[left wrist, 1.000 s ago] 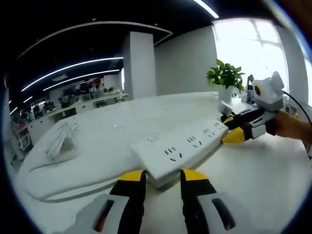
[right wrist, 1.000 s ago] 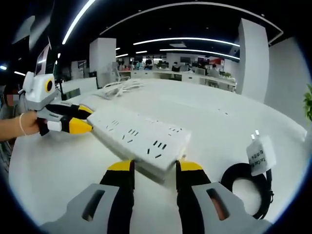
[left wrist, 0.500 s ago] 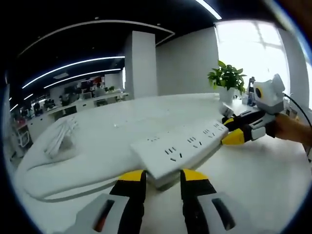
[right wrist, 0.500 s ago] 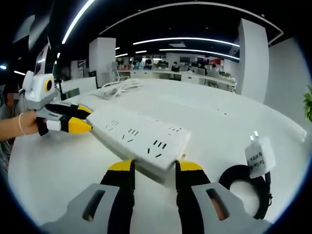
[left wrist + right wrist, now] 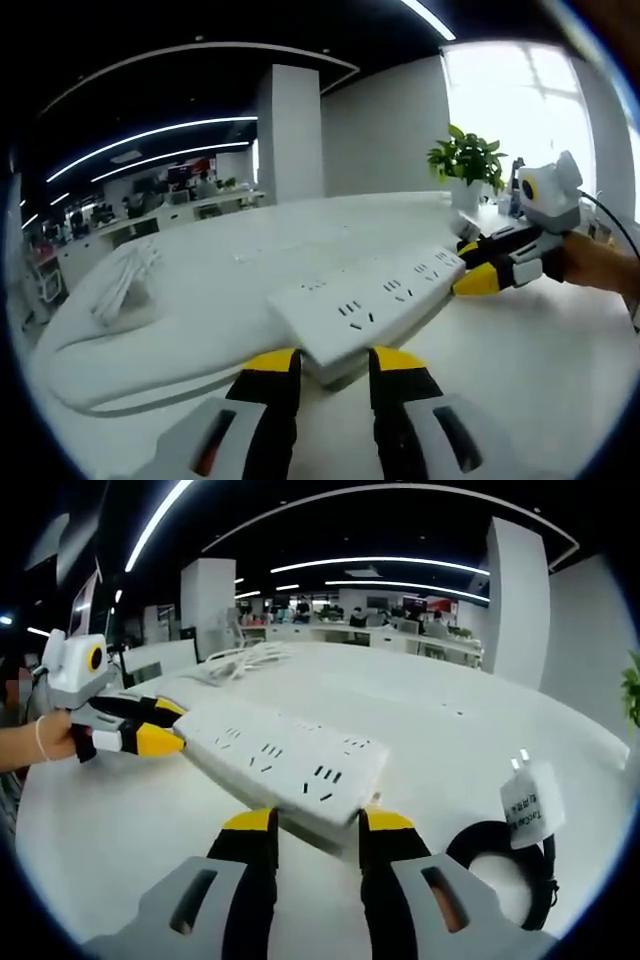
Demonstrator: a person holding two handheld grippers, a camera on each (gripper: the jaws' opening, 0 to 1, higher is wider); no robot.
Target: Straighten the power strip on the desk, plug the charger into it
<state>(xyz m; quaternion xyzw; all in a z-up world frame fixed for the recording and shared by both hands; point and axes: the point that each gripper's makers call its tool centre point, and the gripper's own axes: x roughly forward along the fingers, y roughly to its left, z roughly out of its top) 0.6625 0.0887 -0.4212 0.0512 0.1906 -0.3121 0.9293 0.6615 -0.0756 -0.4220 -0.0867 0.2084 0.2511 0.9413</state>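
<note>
Power strip (image 5: 370,305) clamped between both grippers' fingers (image 5: 250,825).

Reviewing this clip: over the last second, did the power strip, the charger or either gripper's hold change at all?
Almost nothing visibly changed. The power strip is still held at both ends, the left gripper on one and the right gripper on the other, its angle matching the earlier pictures. The charger still stands by its coiled black cable on the desk, untouched.

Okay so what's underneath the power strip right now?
The power strip is held at both ends by tongs; under it shows white desk. Its underside is hidden.
</note>
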